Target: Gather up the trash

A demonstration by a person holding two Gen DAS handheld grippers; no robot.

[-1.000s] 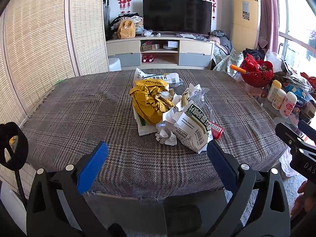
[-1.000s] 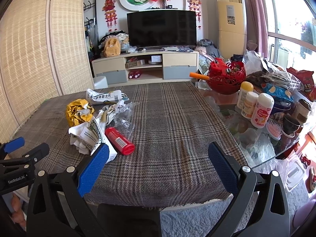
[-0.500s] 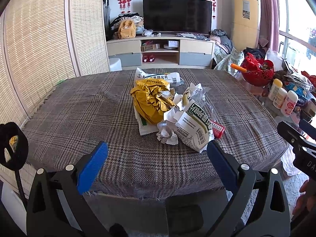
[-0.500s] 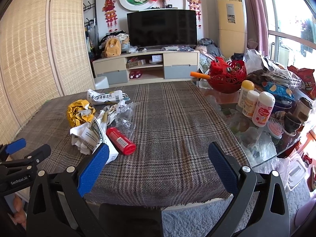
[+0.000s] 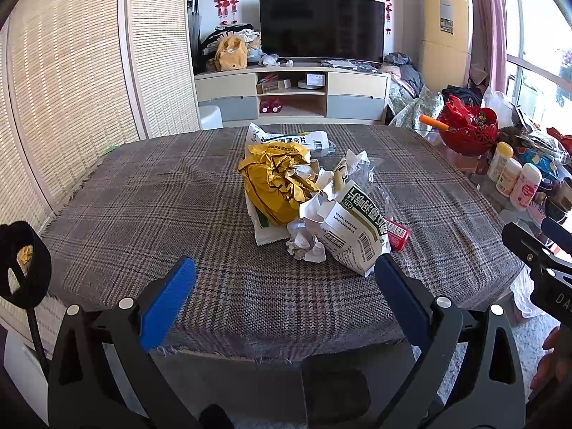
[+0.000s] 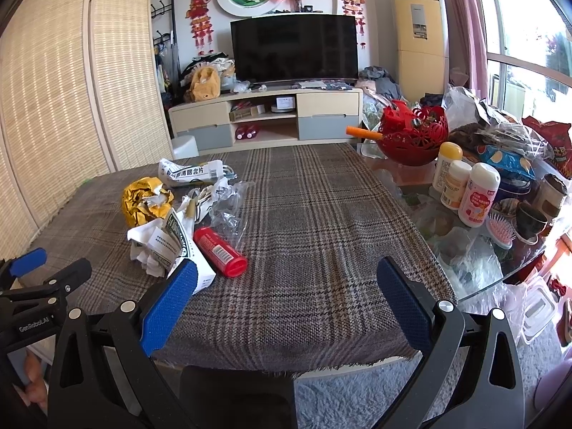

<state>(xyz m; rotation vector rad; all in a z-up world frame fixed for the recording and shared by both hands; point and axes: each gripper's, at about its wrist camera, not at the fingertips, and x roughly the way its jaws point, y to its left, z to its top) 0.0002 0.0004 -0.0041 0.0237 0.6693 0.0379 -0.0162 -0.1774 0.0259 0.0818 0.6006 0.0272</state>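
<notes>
Both hand-held grippers gape empty at the table [image 5: 143, 214] edge; the trash [image 5: 307, 207] lies ahead, probably nearer the left [image 5: 282, 286] than the right [image 6: 286, 286].

Not much going on: over the last 1 s both grippers crept a bit closer to the table [image 5: 143, 221], so the trash pile [image 5: 307, 200] looks slightly nearer and the TV stand [image 6: 264, 118] sits slightly lower.
</notes>
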